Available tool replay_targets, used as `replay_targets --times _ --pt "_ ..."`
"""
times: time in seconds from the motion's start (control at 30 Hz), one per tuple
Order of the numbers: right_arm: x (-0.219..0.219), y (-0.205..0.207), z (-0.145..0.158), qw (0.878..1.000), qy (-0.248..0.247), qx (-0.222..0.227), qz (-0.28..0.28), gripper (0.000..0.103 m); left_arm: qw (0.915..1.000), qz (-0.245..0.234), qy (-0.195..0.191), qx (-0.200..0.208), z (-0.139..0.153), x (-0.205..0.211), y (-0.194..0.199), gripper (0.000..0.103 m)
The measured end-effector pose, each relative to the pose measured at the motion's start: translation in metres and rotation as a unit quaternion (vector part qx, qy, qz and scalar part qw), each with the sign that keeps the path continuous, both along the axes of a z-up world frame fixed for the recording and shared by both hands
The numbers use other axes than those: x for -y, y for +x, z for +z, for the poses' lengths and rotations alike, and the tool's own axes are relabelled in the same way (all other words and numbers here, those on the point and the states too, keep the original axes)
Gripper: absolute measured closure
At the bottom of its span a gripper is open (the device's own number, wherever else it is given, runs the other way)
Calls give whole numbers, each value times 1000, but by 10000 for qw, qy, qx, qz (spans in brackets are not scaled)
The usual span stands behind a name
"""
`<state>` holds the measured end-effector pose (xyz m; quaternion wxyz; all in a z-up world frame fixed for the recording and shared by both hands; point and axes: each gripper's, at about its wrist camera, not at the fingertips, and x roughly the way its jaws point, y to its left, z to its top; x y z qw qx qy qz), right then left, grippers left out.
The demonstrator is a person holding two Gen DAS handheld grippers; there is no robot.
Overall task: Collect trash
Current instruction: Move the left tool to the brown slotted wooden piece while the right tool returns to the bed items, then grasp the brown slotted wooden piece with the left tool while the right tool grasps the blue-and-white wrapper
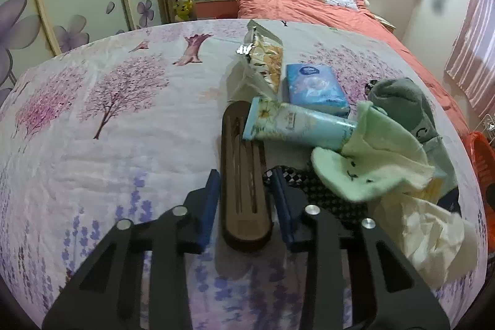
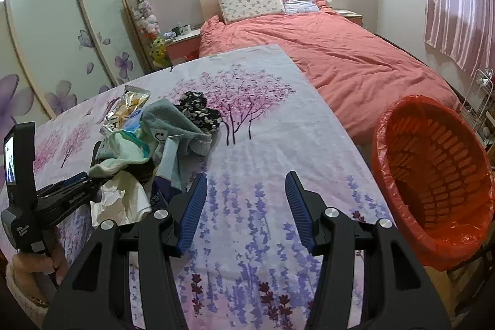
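Note:
A heap of items lies on the flowered cloth (image 1: pixel 123 144). A brown oblong case (image 1: pixel 244 206) sits between the blue pads of my left gripper (image 1: pixel 245 176), and both pads lie against its long sides. A light blue tube (image 1: pixel 297 125) covers its far end. Beside it are a torn snack wrapper (image 1: pixel 263 57), a crumpled white tissue (image 1: pixel 433 237), a pale green cloth (image 1: pixel 371 162) and a blue tissue pack (image 1: pixel 315 88). My right gripper (image 2: pixel 246 190) hangs open over bare cloth, right of the heap, with nothing between its fingers. An orange-lined basket (image 2: pixel 433 175) stands at the right.
A grey-green sock (image 2: pixel 173 125) and a black-and-white patterned item (image 2: pixel 198 110) lie at the heap's far side. A bed with a coral quilt (image 2: pixel 340 57) is behind the table. Wardrobe doors (image 2: pixel 62 36) stand at the left. A hand (image 2: pixel 37 265) holds the left gripper.

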<state>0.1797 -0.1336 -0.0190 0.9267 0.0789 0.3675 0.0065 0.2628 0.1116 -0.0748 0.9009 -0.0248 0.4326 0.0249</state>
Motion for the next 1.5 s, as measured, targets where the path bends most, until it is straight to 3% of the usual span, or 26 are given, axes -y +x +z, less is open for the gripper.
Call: replay_targets --times 0.37,0.63,0.7,0.87,1.0,1.3,1.5 --pt "-16 1 -3 9998 -33 -29 168 50 9997 -71 -210 45 0 -27 -14 65" --pt "-21 4 -3 9998 -51 -54 188 50 10000 -32 -1 24 1 -16 4 64" --pt "-21 4 -4 9998 -20 -55 189 50 10000 -24 60 0 1 -15 8 68" --pt "-21 6 -3 9997 101 -64 231 50 9998 148 122 -34 0 -33 9 69" --pt "-27 13 -4 9994 188 -79 297 50 9995 314 24 -34 0 -58 5 68" --pt "-50 21 -16 9973 171 -297 656 50 9993 229 -294 41 1 -72 -5 65" --pt "-60 35 -26 9943 271 -544 881 60 9993 336 -191 20 1 -75 2 62"
